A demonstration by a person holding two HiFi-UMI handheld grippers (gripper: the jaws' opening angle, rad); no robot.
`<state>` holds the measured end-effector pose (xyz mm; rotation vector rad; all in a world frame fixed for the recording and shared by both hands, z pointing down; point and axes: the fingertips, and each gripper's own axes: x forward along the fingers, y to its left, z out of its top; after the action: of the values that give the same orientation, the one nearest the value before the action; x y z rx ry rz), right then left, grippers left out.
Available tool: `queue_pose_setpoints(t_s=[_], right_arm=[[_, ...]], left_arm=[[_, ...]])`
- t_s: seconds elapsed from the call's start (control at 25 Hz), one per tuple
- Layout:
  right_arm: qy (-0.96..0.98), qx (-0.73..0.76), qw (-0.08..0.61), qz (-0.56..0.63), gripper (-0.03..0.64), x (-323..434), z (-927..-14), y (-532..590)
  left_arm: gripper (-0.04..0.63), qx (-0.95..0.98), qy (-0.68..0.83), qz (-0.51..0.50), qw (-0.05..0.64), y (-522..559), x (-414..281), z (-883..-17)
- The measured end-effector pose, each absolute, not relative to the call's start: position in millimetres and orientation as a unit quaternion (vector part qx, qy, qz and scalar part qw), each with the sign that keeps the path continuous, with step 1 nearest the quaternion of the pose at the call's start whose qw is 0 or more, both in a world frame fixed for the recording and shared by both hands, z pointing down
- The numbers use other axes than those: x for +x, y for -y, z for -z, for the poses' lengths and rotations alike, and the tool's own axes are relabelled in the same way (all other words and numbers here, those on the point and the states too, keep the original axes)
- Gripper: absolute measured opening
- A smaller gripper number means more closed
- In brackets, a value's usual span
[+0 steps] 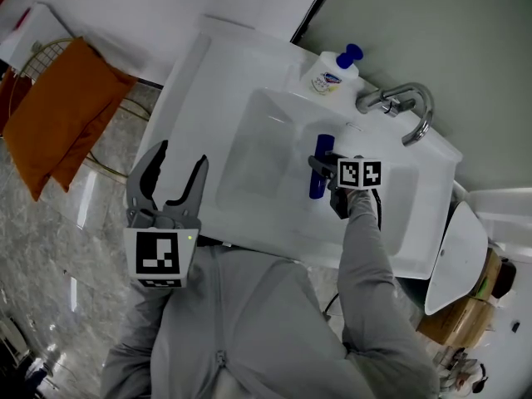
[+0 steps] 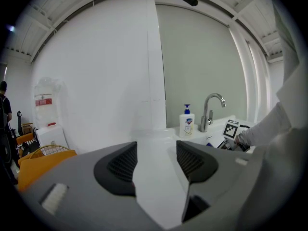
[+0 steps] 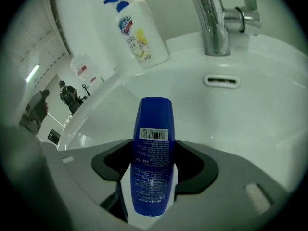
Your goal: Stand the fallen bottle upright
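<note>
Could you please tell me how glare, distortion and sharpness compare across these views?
Head view: dim, with glare streaks on the floor. Left gripper view: fisheye bows the wall, corners vignetted black. Right gripper view: blue bottle sharp, its print legible.

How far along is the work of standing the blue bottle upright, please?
Done: the right gripper is shut on the blue bottle. In hand: it holds the bottle over the sink basin, not yet standing. Left: set it upright on its base and release. The left gripper is open and empty.
</note>
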<state>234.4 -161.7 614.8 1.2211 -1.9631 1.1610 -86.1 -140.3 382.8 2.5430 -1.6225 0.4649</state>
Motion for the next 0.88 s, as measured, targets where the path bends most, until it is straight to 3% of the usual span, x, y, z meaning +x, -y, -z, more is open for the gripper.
queue_pose_setpoints(t_s=[0.6, 0.88], right_arm=[[0.867, 0.465, 0.060, -0.169, 0.273, 110, -452, 245], [0.845, 0.528, 0.030, -0.081, 0.273, 61, -421, 306]], left_arm=[[0.304, 0.815, 0.554, -0.161, 0.051, 140, -117, -383], [0.304, 0.802, 0.570, -0.173, 0.051, 149, -144, -384]])
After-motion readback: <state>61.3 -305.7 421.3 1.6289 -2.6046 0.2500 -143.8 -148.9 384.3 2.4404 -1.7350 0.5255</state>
